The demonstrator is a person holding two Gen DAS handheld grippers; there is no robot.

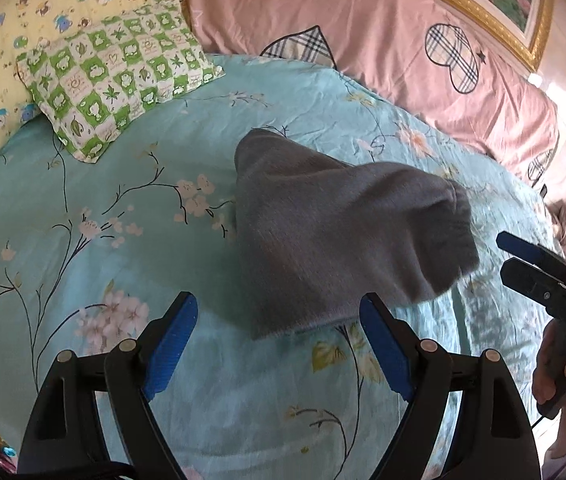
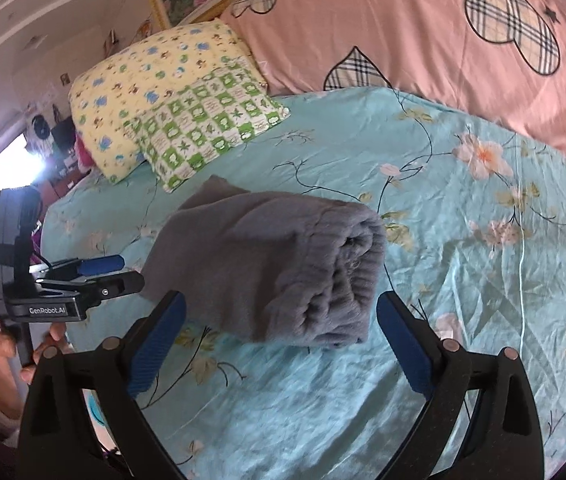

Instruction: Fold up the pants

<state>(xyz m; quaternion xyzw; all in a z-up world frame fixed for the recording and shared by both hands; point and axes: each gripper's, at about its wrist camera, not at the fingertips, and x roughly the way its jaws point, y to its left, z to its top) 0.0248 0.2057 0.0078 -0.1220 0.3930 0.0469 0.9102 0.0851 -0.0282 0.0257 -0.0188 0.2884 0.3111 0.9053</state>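
Note:
The grey pants [image 1: 335, 232] lie folded into a compact bundle on the turquoise floral bedsheet [image 1: 123, 240]. In the right wrist view the pants [image 2: 283, 264] show a thick folded edge with the ribbed waistband facing me. My left gripper [image 1: 279, 312] is open and empty, just short of the bundle's near edge. My right gripper [image 2: 281, 312] is open and empty, with the bundle just ahead between its fingers. Each gripper shows in the other's view: the right one [image 1: 523, 256] at the right edge, the left one [image 2: 115, 272] at the left.
A green checked pillow [image 1: 119, 76] and a yellow cartoon pillow [image 1: 23, 40] lie at the head of the bed. A pink duvet [image 1: 363, 40] with plaid hearts is piled along the far side. A gold picture frame [image 1: 483, 12] hangs behind.

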